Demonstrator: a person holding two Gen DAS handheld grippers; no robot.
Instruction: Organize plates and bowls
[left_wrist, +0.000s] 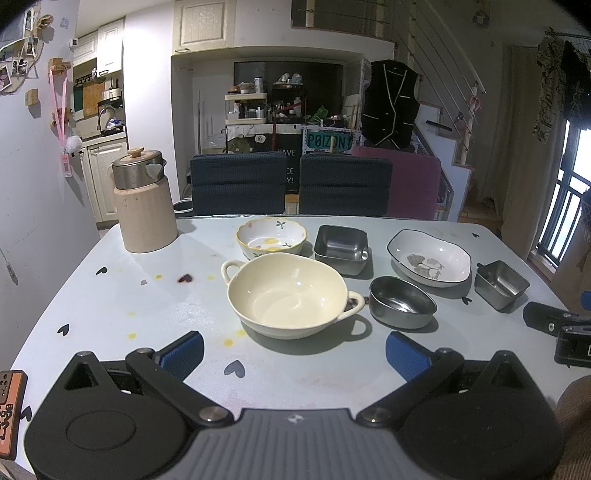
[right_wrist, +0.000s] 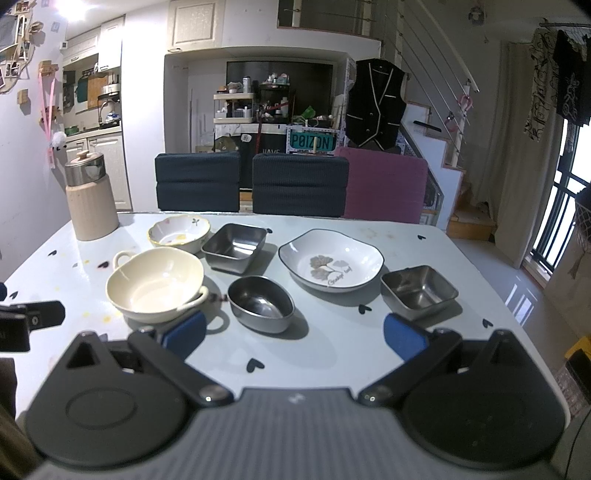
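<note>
dim indoor light, strong fisheye bend
ceiling lamp (right_wrist: 70, 7) glares upper left; soft shadows under bowls; dark vignetted corners.

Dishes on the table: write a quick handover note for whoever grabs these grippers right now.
Left gripper: jaws open, empty. Right gripper: jaws open, empty.
All six dishes sit apart on the table: cream bowl, flowered bowl, large steel square dish, oval steel bowl, leaf plate, small steel square dish.
Done: nothing stacked.
Left: group everything.
</note>
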